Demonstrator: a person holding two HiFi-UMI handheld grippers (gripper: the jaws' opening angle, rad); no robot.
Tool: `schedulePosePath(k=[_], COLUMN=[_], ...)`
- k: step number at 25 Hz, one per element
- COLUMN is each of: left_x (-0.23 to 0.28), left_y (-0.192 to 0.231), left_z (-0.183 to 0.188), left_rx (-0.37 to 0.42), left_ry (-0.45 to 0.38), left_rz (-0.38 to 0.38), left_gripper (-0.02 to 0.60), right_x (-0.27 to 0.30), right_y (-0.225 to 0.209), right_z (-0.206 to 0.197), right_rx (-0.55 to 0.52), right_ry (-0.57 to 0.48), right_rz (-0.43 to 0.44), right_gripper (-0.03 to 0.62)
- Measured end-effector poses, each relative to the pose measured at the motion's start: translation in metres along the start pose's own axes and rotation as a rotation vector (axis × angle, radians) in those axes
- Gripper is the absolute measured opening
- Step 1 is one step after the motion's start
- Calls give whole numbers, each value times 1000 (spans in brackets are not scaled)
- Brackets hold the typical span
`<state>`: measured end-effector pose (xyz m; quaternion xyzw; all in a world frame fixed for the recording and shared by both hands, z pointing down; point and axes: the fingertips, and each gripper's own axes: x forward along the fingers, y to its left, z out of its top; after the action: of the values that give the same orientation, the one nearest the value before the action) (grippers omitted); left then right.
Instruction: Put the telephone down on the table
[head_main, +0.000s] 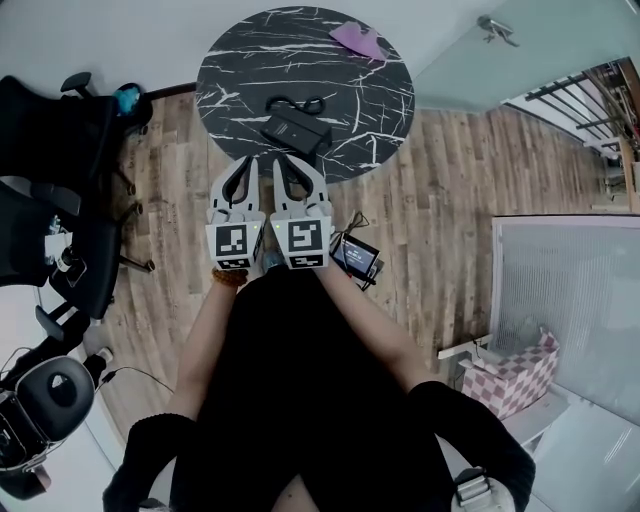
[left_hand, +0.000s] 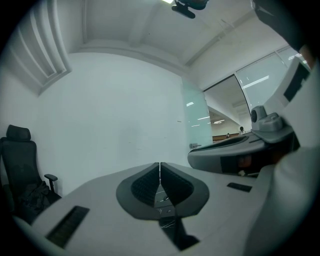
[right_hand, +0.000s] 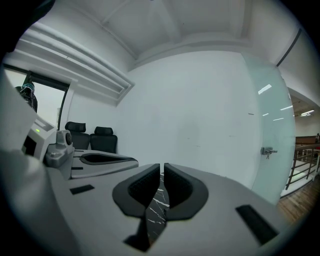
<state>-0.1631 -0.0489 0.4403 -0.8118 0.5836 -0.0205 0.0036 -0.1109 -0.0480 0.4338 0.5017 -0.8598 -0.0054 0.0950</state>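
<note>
L pads (left_hand: 146, 187) are pressed flat together w/ only a hairline btwn them and nothing in the bite. R pads (right_hand: 143, 189) are all but together too: a thin slit is left, nothing in it, and black marbled top shows thru the gap lower down. So L gripper (head_main: 243, 160) & R gripper (head_main: 292, 160) are both empty. They sit side by side, nearly touching, tips over the near edge of the table (head_main: 230, 60), aimed roughly level across it. A marker cube (head_main: 235, 243) sits at the back of each. Forearms run back from there to black sleeves.

The phone (head_main: 297, 130) lies on the table, black, just beyond R gripper's tips and apart from both grippers. Its cord (head_main: 296, 103) is looped on the far side.

A pink cloth (head_main: 358, 40) lies near the table's far rim, well apart from the phone. The table is round & stands on a wood floor (head_main: 440, 180). A small screen device (head_main: 356, 256) lies on the floor just right of R gripper's cube. Black chairs (head_main: 60, 200) stand at the left, and a pink checked box (head_main: 512, 375) sits low at the right. In the gripper views there's a white wall ahead, each gripper shows alongside the other, and a glass door w/ handle (right_hand: 268, 150) is at the right.
</note>
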Motion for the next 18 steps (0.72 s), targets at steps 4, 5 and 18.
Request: schedulePosePath(k=[4,5,18], left_x=[-1,-1,-2], left_y=[0,-1,-12], left_z=[-6,-8,-14], left_rx=[-10,-11,14], left_ry=[12,16,33], left_rz=[1,-3,-28], left_gripper=[18,18,17], right_x=[0,0,-6], right_y=[0,0,-7], right_z=[-3,-4,-18], right_rx=[23,27,56], right_ry=[3,6,28], right_rz=[8,7,5], right_gripper=[44,44,44])
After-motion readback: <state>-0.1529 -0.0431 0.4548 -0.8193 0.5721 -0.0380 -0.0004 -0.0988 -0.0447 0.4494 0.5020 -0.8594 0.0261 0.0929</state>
